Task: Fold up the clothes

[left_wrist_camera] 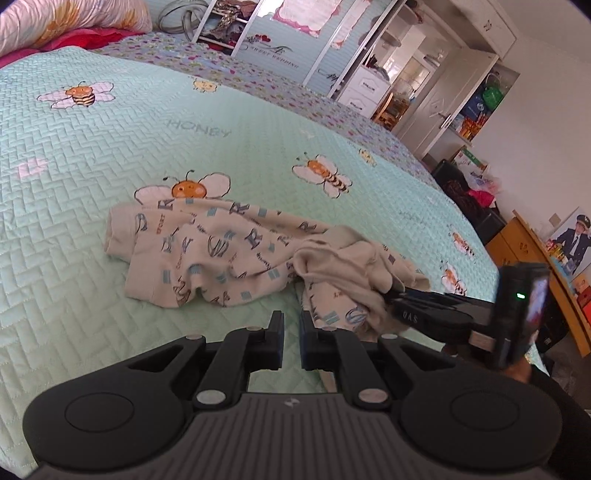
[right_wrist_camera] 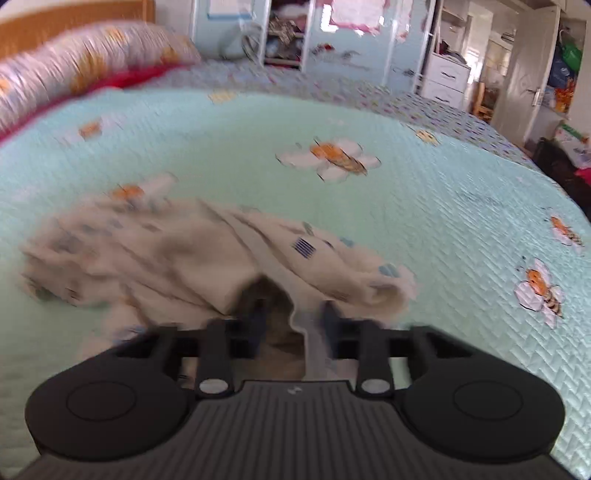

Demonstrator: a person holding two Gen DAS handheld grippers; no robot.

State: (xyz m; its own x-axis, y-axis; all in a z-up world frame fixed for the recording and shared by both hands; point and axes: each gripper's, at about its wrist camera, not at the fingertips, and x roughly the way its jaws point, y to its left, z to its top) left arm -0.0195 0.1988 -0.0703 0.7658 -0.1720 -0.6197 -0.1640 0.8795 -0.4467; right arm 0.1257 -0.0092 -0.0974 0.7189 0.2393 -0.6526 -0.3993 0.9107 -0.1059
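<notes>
A cream garment (left_wrist_camera: 221,251) printed with blue letters lies crumpled on the mint bee-print bedspread (left_wrist_camera: 147,129). My left gripper (left_wrist_camera: 291,317) hovers just in front of it, shut, with nothing between its fingers. My right gripper (left_wrist_camera: 391,295) comes in from the right and is shut on the garment's bunched right end, which is raised off the bed. In the blurred right wrist view the garment (right_wrist_camera: 166,258) spreads to the left, and a fold of it hangs between the fingers of my right gripper (right_wrist_camera: 293,314). The bedspread (right_wrist_camera: 443,203) stretches beyond.
A flowered pillow (left_wrist_camera: 74,18) and a red blanket lie at the head of the bed. Wardrobes with open shelves (left_wrist_camera: 229,22) stand behind it. To the right, past the bed's edge, are a wooden cabinet (left_wrist_camera: 535,251), a white door (left_wrist_camera: 439,107) and dark clutter.
</notes>
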